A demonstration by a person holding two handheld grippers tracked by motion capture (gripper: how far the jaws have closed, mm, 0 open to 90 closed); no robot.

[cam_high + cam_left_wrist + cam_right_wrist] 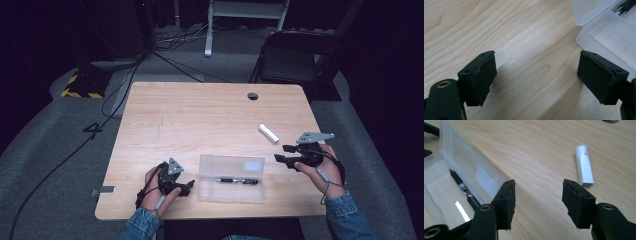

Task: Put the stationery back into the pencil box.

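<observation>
While both our tools rest wide open and empty on the tabletop [200, 110], the left tool [189, 186] and right tool [281, 153] flank the open clear case [231, 172], whose pen [239, 180] lies ready to grasp.

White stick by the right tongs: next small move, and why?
Probably ease the right tongs forward to straddle the white stick. They stand open and empty with the stick loose on the table just ahead, while the clear case lies open holding a pen.
</observation>
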